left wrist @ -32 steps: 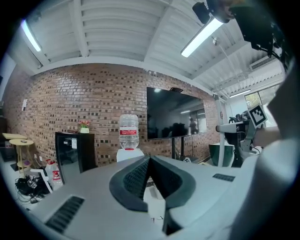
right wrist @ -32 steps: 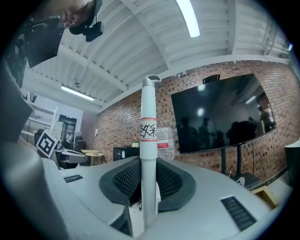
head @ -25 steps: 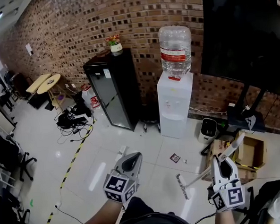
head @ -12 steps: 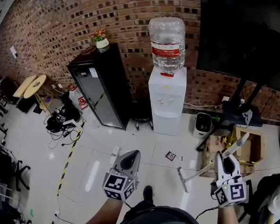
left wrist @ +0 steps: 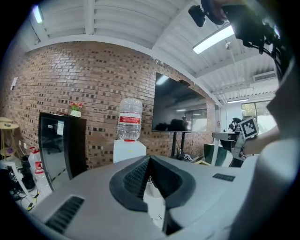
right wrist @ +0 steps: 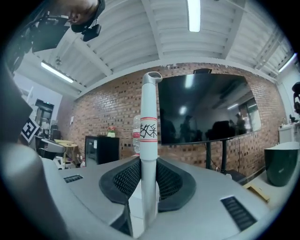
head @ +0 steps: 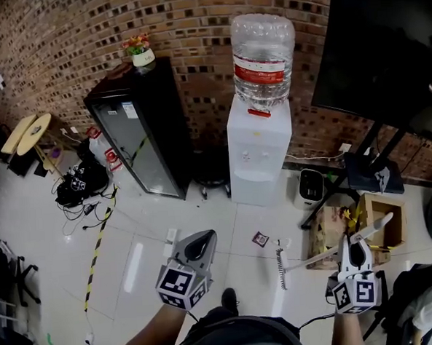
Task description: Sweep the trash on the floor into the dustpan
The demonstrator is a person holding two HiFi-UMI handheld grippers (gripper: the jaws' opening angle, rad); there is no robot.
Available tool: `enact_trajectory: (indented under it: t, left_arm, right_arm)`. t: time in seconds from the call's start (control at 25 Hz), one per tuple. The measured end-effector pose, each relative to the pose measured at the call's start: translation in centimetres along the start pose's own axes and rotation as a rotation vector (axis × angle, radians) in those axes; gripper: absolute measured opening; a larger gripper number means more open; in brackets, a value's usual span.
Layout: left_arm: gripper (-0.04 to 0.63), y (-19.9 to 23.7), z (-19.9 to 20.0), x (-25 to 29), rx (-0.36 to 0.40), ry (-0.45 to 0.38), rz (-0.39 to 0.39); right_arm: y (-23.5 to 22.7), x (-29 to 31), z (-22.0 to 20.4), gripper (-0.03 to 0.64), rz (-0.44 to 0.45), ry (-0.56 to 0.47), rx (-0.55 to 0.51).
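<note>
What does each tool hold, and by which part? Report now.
The right tool grips the broom by its white handle, below the top end. The left tool is shut, holding nothing.

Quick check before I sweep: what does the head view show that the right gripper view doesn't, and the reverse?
Head view only: the small scrap of trash on the white floor, the broom head near it but not touching, and the left tongs. I can make out no dustpan there.

Right gripper view only: the right tongs seen close up, shut on the white broom handle with its labelled band, and the ceiling light.

Both: the brick wall, the black cabinet, the dark screen and the handle itself.
</note>
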State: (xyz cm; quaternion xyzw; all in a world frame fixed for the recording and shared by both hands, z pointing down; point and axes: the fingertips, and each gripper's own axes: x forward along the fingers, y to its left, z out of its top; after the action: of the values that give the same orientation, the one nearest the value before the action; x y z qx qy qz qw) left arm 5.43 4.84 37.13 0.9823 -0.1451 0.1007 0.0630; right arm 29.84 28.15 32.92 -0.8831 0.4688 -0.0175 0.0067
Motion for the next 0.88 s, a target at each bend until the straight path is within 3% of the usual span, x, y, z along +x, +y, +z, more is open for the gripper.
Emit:
enact_trajectory:
  t: [0.2,0.32,0.64,0.88]
  left_arm:
    - [0.023,3.9,-1.0,2.3,0.021,0.024,-0.050]
    - [0.023,5.0,-1.6,3.8,0.010,0.033,-0.053]
    - [0.023,6.5,-3.3,9.6,-0.004,0.038,-0.011]
    - [0.023,7.7,-5.8,14.4,-0.016,0.095,0.066]
  right_arm:
    - [0.8,4.0,-1.9,0.106,-0.075,0.014,0.020]
    - [1.0,6.8,-2.8,0.106,-0.076,0.026,0.024]
    - [0.4,12.7,-6.8,0.106,-0.046,0.086,0.036]
    - [-1.3,18.0,-11.1,0.103,-0.017,0.125,0.020]
